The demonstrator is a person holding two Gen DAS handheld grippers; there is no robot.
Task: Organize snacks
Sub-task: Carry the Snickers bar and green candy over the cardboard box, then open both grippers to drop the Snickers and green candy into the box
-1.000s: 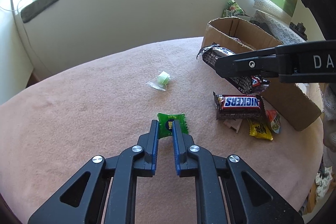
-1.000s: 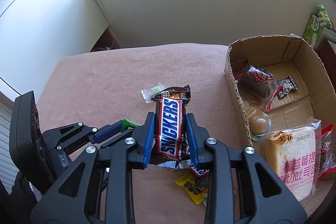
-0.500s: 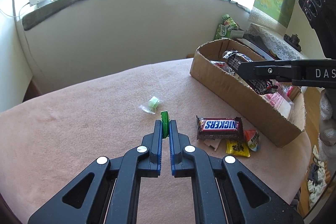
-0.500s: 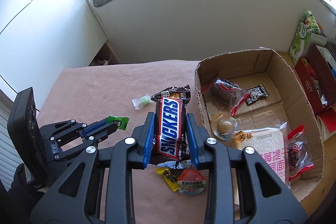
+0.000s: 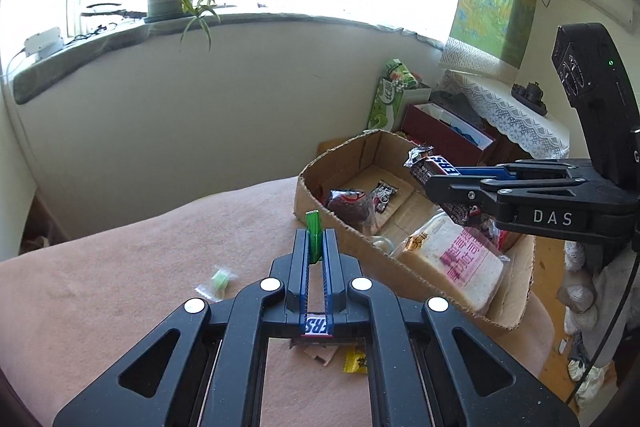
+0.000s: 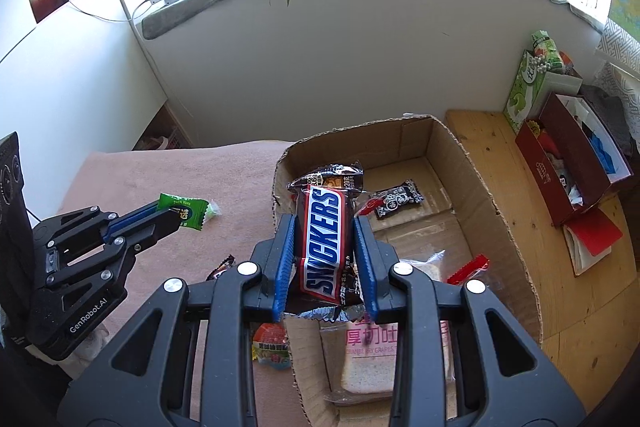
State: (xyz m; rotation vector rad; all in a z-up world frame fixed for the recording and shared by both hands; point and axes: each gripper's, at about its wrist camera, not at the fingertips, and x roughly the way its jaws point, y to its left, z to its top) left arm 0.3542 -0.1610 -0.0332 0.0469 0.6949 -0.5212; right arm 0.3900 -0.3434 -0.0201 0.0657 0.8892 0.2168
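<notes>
My left gripper (image 5: pixel 314 239) is shut on a small green candy packet (image 5: pixel 312 227), held edge-on above the pink tablecloth, just left of the cardboard box (image 5: pixel 320 183). The right wrist view shows that left gripper (image 6: pixel 176 217) with the green packet (image 6: pixel 186 211) at the left. My right gripper (image 6: pixel 324 223) is shut on a Snickers bar (image 6: pixel 326 239) and hovers over the left wall of the box (image 6: pixel 480 195). From the left wrist view the right gripper (image 5: pixel 430 179) and its bar (image 5: pixel 434 163) hang above the box.
The box holds a bread packet (image 5: pixel 460 263) and dark snack packets (image 6: pixel 396 203). A second Snickers bar (image 5: pixel 316 327), a yellow candy (image 5: pixel 356 363), a pale green sweet (image 5: pixel 218 281) and a jelly cup (image 6: pixel 272 345) lie on the cloth. A red box (image 6: pixel 560 167) stands right.
The left gripper shut on the green packet and lifted it off the cloth toward the box. The right gripper rose and carried its Snickers bar from above the cloth to over the box.
</notes>
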